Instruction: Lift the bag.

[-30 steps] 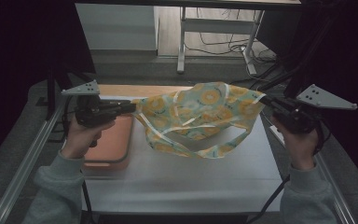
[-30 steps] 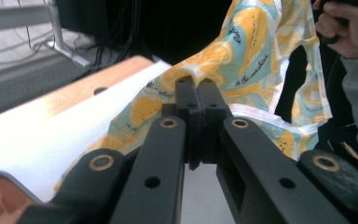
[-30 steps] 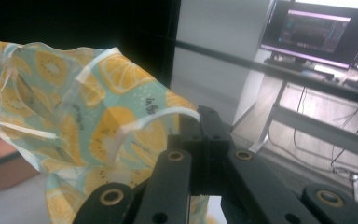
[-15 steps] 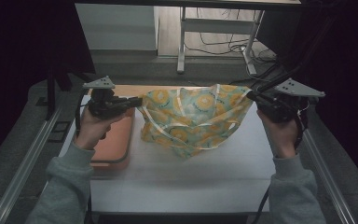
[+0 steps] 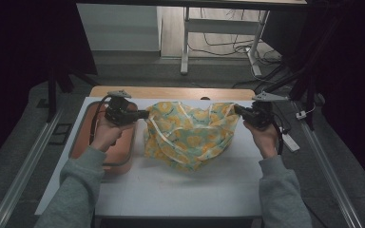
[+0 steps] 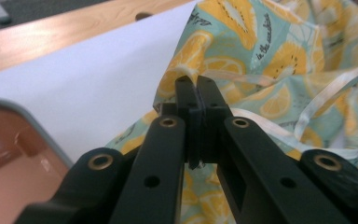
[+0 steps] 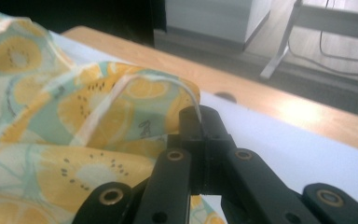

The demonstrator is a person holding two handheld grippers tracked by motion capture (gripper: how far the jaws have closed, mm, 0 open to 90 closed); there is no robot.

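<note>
A thin cloth [image 5: 190, 135] printed with yellow citrus slices on pale green, with white ribbon ties, hangs slack between the two grippers and rests on the white table [image 5: 171, 190]. My left gripper [image 5: 145, 114] is shut on the cloth's left top corner. In the left gripper view the black jaws [image 6: 196, 88] are pressed together with the cloth [image 6: 279, 56] caught between them. My right gripper [image 5: 237, 109] is shut on the right top corner; in the right gripper view its jaws [image 7: 199, 119] pinch the cloth [image 7: 74, 116] by a white-edged hem.
A salmon-coloured tray [image 5: 81, 142] with a grey rim lies at the table's left, under the left hand. A wooden strip [image 5: 171, 92] borders the table's far edge. Beyond it are a desk frame [image 5: 185, 42] and floor cables.
Both grippers have come down and moved away from the person toward the far edge, carrying the cloth. The cloth, earlier held up and spread, now sags onto the table.
</note>
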